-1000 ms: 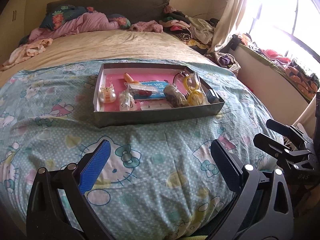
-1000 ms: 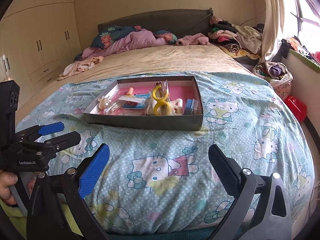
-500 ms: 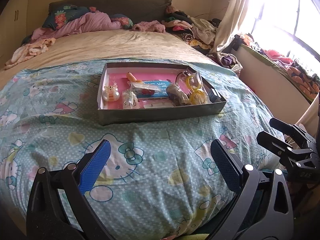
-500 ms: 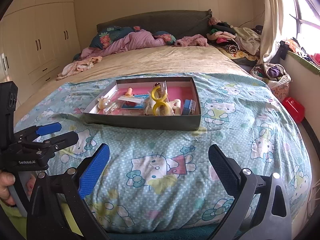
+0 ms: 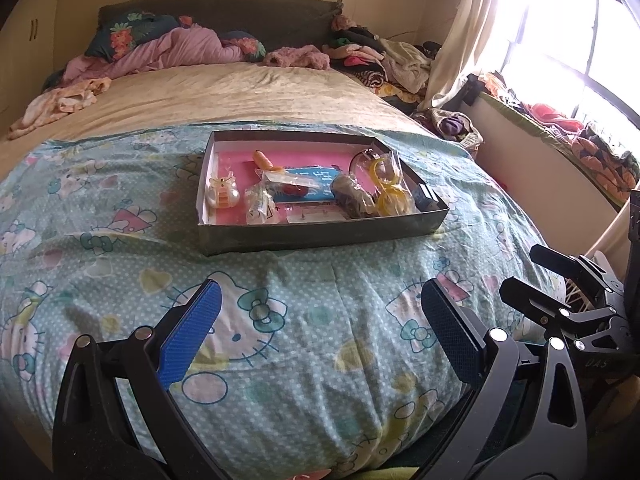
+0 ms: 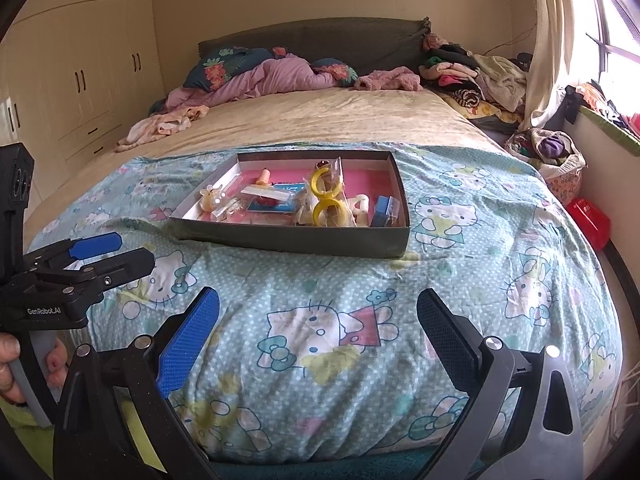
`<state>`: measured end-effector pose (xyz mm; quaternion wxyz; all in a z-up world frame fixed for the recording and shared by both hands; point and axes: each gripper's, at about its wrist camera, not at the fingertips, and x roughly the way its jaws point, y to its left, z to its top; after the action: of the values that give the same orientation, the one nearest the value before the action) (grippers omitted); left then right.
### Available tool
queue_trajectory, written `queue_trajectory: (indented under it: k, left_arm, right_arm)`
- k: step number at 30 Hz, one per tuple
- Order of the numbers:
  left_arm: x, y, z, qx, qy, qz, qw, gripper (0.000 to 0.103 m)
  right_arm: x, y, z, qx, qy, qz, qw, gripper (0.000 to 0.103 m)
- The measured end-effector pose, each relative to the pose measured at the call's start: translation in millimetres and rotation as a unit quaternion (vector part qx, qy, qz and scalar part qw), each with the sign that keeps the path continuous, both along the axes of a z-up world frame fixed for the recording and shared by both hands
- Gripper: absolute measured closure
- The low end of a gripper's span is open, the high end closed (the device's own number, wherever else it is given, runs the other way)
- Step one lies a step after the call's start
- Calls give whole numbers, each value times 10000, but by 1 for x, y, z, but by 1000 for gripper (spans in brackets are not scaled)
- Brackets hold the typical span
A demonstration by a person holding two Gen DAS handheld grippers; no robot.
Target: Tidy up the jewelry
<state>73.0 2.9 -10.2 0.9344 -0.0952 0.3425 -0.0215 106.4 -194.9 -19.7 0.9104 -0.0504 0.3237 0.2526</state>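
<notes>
Jewelry box (image 5: pixel 320 236) sits on the cartoon-cat bedspread (image 5: pixel 280 320); both grippers' fingers (image 5: pixel 188 336) gape wide, empty.

Blanket (image 6: pixel 460 280): teal, white polka dots, cartoon cat print. Box (image 6: pixel 304 240): dark grey outside, pink lining. Bangles (image 6: pixel 326 200) were yellow; small case (image 6: pixel 384 210) blue; card (image 5: pixel 316 184) blue. Bedsheet (image 6: pixel 320 120) was beige, headboard (image 6: pixel 320 40) dark grey, crumpled duvet (image 6: pixel 272 78) pink. Finger pads (image 6: pixel 188 344) were blue, textured. Wardrobe (image 6: pixel 80 72) cream.
</notes>
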Motion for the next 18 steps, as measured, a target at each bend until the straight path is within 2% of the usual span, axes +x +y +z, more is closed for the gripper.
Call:
queue_trajectory:
  k: [18]
  left_arm:
    - [-1, 2, 2, -20, -11, 21, 10000, 10]
  right_arm:
    - [0, 0, 0, 4, -1, -13, 10000, 4]
